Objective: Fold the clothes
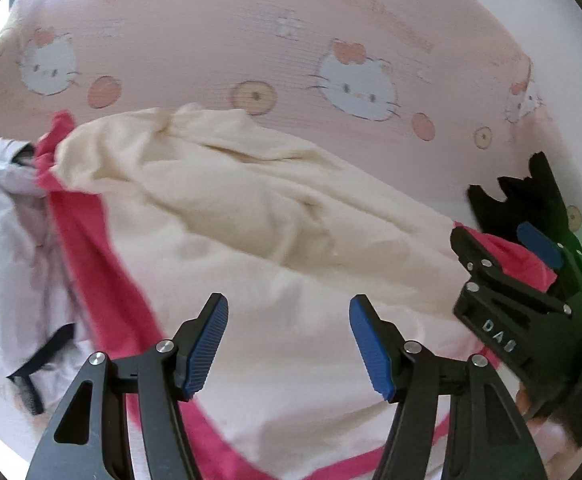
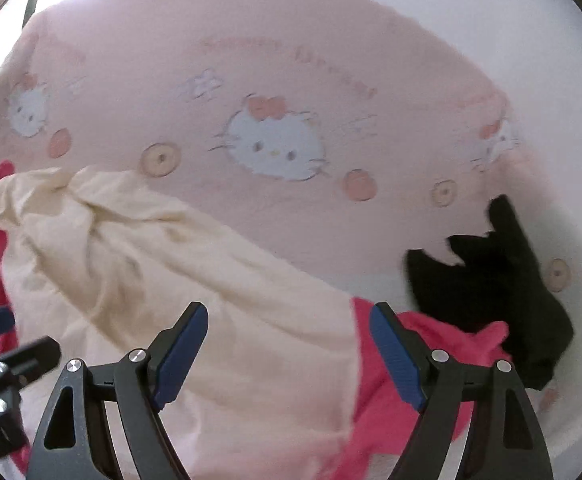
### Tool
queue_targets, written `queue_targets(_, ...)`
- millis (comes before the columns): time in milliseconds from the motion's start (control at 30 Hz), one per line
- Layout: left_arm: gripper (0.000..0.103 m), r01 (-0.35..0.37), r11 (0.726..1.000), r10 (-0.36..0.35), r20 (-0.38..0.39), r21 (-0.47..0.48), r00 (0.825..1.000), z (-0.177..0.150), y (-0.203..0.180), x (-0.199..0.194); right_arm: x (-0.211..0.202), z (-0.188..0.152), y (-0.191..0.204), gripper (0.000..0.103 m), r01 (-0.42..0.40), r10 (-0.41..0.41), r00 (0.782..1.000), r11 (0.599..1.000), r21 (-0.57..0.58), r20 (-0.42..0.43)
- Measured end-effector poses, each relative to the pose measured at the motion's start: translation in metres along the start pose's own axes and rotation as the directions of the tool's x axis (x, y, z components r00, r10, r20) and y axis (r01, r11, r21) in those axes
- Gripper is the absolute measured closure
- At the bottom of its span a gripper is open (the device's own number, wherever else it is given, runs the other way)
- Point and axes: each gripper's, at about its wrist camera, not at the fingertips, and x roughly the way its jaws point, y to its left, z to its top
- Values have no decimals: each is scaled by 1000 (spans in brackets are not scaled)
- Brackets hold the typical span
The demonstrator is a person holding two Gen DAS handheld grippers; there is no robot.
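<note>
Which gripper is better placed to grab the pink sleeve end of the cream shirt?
Right, probably. The right gripper hangs open directly over the pink sleeve. The left gripper, also open, sits over the cream shirt body, farther from that sleeve.

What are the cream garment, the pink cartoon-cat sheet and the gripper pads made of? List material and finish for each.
Cream garment: soft matte fabric, probably cotton knit; it creases loosely, with pink trim.
Pink cartoon-cat sheet: matte printed cloth, slightly fuzzy; the weave is too blurred to tell.
Left gripper pads: blue, finely ribbed, likely rubber or plastic, on black arms.
</note>
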Motion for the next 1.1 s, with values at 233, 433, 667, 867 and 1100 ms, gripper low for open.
queue_targets(233, 42, 26, 993, -26, 3, -116, 1000, -13, 53, -9, -8, -13, 38, 21, -194, 191, 980, 980, -52, -54)
queue_targets(433, 42, -14, 989, 13, -6, -151, 1000, -24, 87, -13, -9, -25, 72, 21, -393, 383, 913, 918, -50, -144)
queue_targets(667, 42, -33, 979, 26, -37, -200, 999, -44, 120, -11, -14, -33, 113, 21, -557, 536, 820, 828, -64, -200)
queue_targets(867, 45, 48, 967, -65, -59, -251, 996, -54, 129, -3, -5, -34, 135, 21, -590, 556, 793, 803, -84, -247)
queue_targets(1100, 75, 135, 951, -151, -35, -279, 988, -62, 126, 13, 10, -27, 116, 21, -692, 712, 651, 699, 180, -262)
